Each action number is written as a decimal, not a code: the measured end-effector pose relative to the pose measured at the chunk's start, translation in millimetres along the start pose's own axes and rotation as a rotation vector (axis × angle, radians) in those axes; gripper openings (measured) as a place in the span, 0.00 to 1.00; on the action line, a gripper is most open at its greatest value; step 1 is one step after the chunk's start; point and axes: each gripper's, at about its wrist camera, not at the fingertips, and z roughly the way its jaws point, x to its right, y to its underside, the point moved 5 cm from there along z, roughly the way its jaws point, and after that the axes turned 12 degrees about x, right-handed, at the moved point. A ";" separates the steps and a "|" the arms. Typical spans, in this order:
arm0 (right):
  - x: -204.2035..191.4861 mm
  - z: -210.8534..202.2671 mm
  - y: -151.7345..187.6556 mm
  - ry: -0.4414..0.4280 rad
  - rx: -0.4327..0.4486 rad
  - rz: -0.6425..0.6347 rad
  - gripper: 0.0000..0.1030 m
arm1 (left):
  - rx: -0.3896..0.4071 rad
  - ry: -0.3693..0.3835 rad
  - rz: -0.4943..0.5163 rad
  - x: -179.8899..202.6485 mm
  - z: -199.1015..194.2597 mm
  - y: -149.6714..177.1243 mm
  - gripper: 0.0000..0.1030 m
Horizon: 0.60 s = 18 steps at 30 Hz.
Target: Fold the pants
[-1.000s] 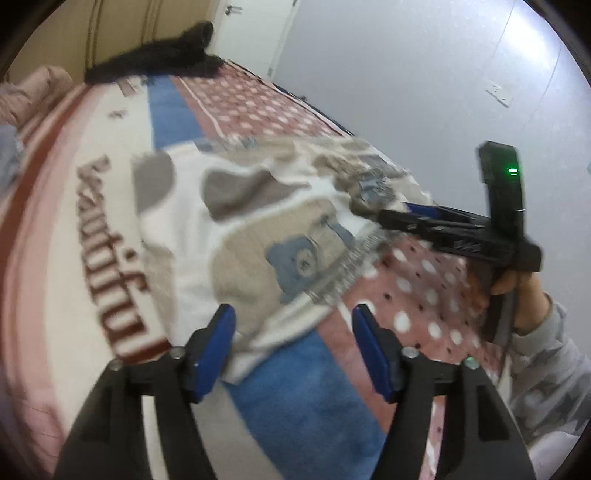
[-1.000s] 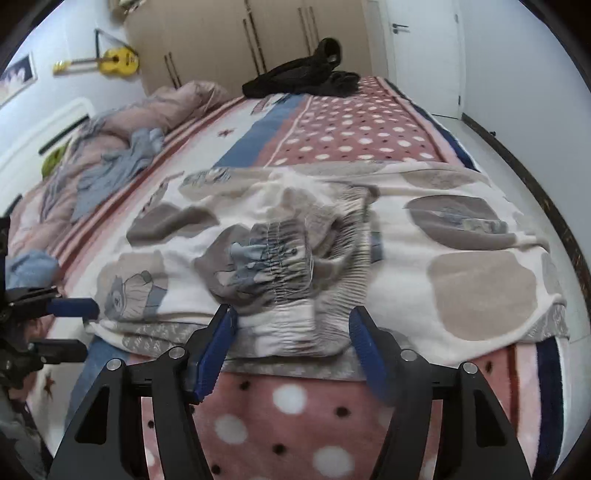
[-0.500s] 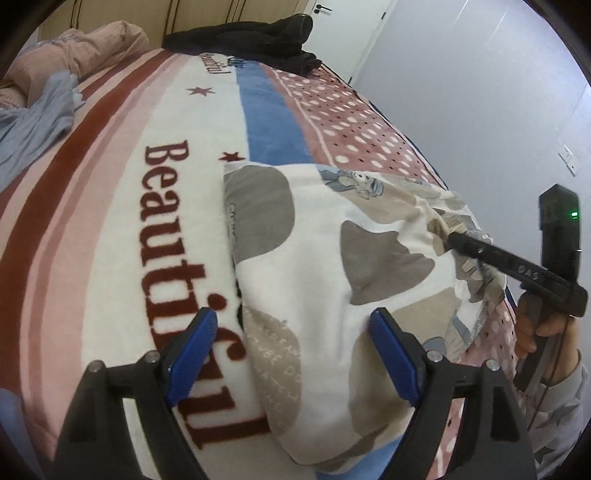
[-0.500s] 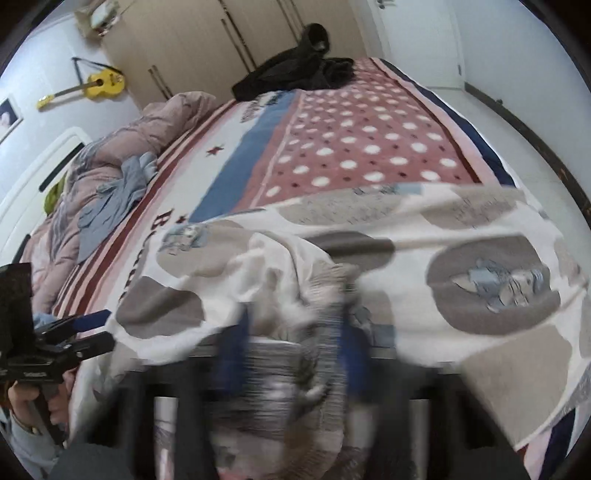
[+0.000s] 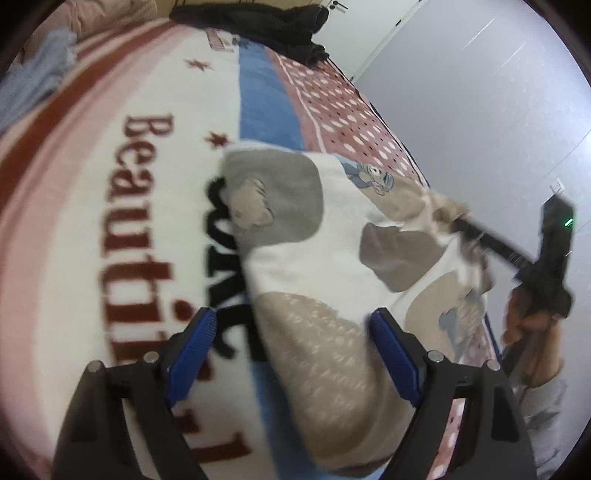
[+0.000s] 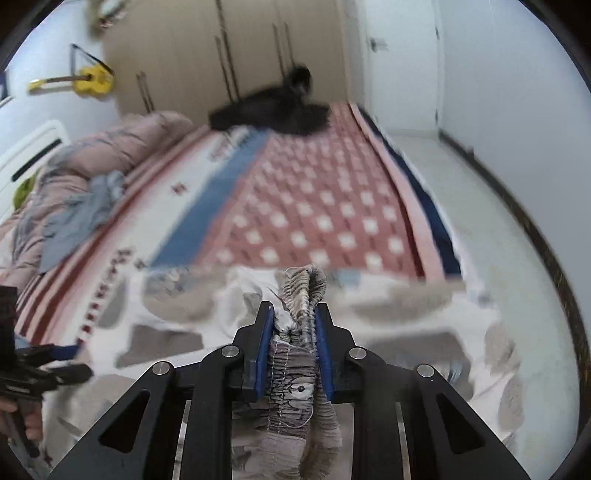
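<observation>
On my left wrist view, the left tool (image 5: 291,350) is released, its blue pads (image 5: 192,347) spread wide with the near end of the pants (image 5: 332,258) lying between and ahead of them, not pinched. The pants lie on the bed blanket (image 5: 110,184), their left edge running across the red lettering and their far edge meeting the blue stripe (image 5: 266,110). At the right, the right tool (image 5: 480,236) has the bunched waistband lifted off the bed, and the cloth hangs in a slope from it. A hand (image 5: 528,325) holds that tool's handle near the bed's right edge, with the wall (image 5: 480,92) just beyond. A dark garment (image 5: 266,26) lies at the far end of the bed.

On my right wrist view, the right tool (image 6: 293,332) is clenched on the gathered elastic waistband (image 6: 303,288), which stands up between the pads and trails down under the fingers. The rest of the pants (image 6: 424,332) spreads blurred below it, reaching the bed's right edge. Beyond them the dotted part of the blanket (image 6: 314,206) lies open up to the dark garment (image 6: 273,110). The floor (image 6: 480,221) runs along the right. A crumpled duvet (image 6: 92,166) and a grey garment (image 6: 81,218) sit to the left, and the left tool (image 6: 55,363) shows low at the left.
</observation>
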 end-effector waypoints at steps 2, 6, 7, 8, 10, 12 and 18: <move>7.8 5.1 17.4 -0.012 -0.038 0.037 0.27 | -0.001 -0.003 0.011 5.4 8.8 1.1 0.80; 18.1 -19.7 30.7 -0.045 0.021 0.096 0.33 | -0.012 0.024 0.010 19.0 19.0 0.2 0.53; 19.4 -27.2 31.2 -0.054 0.035 0.105 0.33 | -0.021 0.036 0.006 21.1 20.6 0.4 0.34; 20.5 -35.2 31.3 -0.062 0.049 0.114 0.33 | -0.030 0.044 0.000 23.5 22.8 0.8 0.27; 24.0 -53.3 32.6 -0.075 0.080 0.141 0.33 | -0.025 0.026 0.000 24.4 23.3 1.2 0.12; 27.8 -70.7 34.9 -0.087 0.099 0.155 0.33 | 0.005 -0.020 0.072 28.8 16.3 1.3 0.09; 51.2 -116.1 53.1 -0.053 0.130 0.187 0.33 | 0.063 -0.148 0.115 5.1 -18.2 -14.4 0.05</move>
